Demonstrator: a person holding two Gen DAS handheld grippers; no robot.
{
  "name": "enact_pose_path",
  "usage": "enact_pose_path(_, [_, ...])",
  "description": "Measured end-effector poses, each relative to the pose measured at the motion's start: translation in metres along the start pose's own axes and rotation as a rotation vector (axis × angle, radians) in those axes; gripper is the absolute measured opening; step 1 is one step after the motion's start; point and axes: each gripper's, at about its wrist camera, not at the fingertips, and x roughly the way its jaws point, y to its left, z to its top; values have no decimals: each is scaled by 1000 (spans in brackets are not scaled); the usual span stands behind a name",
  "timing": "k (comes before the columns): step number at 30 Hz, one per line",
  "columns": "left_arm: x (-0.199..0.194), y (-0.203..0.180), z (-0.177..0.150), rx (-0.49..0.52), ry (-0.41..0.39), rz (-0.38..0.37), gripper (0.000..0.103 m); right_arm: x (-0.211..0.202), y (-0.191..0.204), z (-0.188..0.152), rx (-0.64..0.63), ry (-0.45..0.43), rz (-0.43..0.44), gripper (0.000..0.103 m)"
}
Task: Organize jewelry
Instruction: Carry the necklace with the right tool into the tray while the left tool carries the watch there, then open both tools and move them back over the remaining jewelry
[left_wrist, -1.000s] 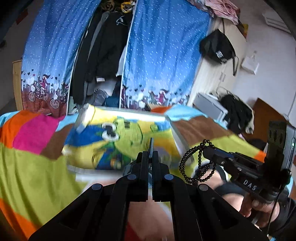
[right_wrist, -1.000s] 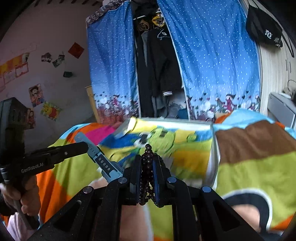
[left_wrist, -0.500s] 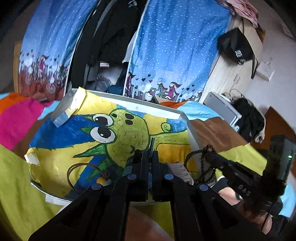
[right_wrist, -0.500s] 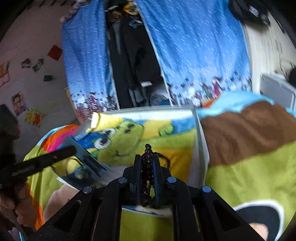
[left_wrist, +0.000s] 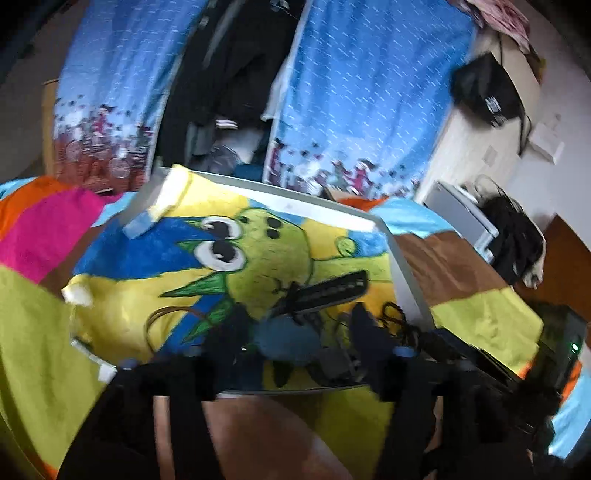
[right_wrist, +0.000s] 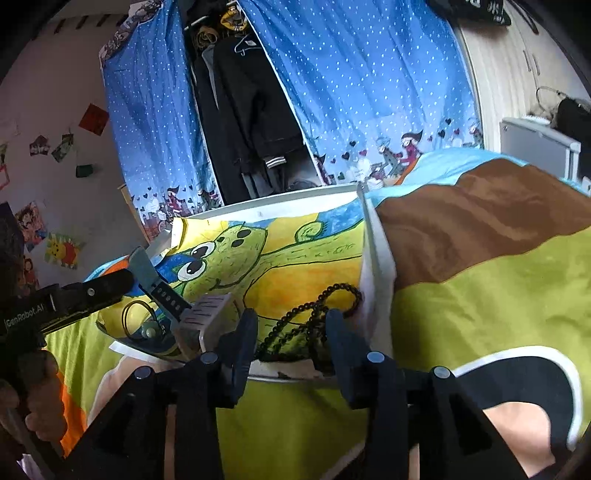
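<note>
- Here, in the blurred left wrist view, the left gripper (left_wrist: 299, 328) has its jaws spread wide over a shallow white-rimmed tray (left_wrist: 404, 273) lined with a green cartoon drawing; a dark watch strap (left_wrist: 325, 291) lies between them.
- Right wrist view: the right gripper (right_wrist: 291, 328) is wide apart, holding nothing; the black bead bracelet (right_wrist: 314, 310) lies looped on the tray's paper between its fingers.

One readable brand mark

"GenRobot.AI" stands in white letters on the black body of the left hand-held gripper (right_wrist: 110, 282), seen at the far left of the right wrist view; white marks on the hanging black bag (left_wrist: 487, 92) are too blurred to read.
</note>
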Motion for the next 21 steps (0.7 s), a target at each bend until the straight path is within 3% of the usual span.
enact_pose_path(2, [-7, 3, -3, -8, -12, 26, 64, -9, 2, 0, -19, -5, -17, 37])
enact_pose_path(6, [-27, 2, -9, 10, -12, 71, 65, -34, 6, -4, -29, -30, -33, 57])
enact_pose_path(8, [-40, -2, -15, 30, -35, 88, 86, -50, 10, -5, -40, -50, -38, 63])
enact_pose_path(9, [-49, -4, -18, 37, -61, 98, 89, -59, 12, -6, -44, -62, -38, 68])
enact_pose_path(11, [-68, -9, -25, 56, -113, 117, 91, -75, 15, -7, -44, -80, -33, 77])
enact_pose_path(15, [-95, -20, -38, 111, -138, 146, 91, -109, 24, -10, -38, -119, -17, 95])
enact_pose_path(21, [-141, -33, -62, 167, -183, 149, 91, -162, 50, -21, -89, -173, 5, 103])
